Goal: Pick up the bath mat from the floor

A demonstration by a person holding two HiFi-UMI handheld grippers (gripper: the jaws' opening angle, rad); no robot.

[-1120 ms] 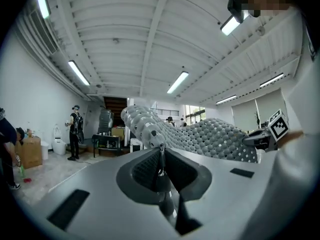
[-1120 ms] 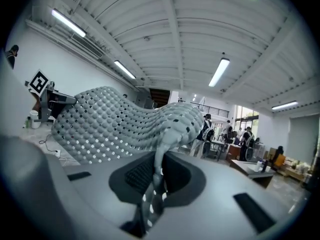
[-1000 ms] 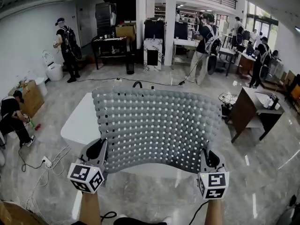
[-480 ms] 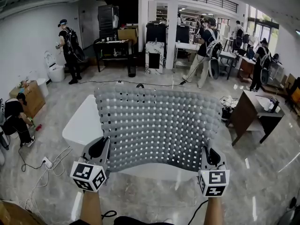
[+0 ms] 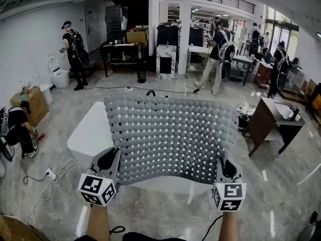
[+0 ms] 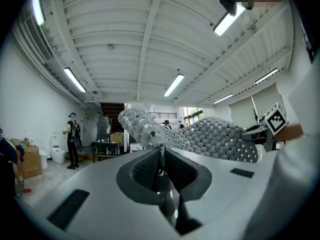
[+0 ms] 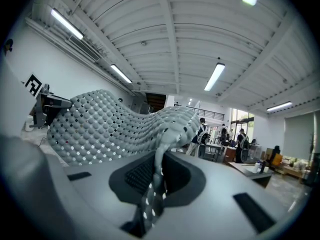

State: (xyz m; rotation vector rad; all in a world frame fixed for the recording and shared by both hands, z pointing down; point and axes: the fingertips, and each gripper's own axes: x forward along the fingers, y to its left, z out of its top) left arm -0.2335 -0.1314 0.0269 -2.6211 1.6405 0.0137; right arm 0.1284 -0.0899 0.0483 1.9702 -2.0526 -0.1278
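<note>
Pinching corners of the bath mat (image 5: 170, 134) in closed fingers (image 6: 142, 171), left gripper (image 5: 112, 159) and right gripper (image 5: 223, 167) hold it spread aloft

Head view, against one second ago: the bath mat (image 5: 170, 137) sits slightly lower and further right in frame, with its upper left corner drawn in from the left. The left gripper (image 5: 111, 159) has edged right with it. The crouching person (image 5: 19, 127) by the left wall has shifted a little lower and right, and a dark object (image 5: 3, 134), too cropped to identify, has come into frame at the left edge just beside them. The walking person (image 5: 216, 54) in the background shows a slightly altered stance.
</note>
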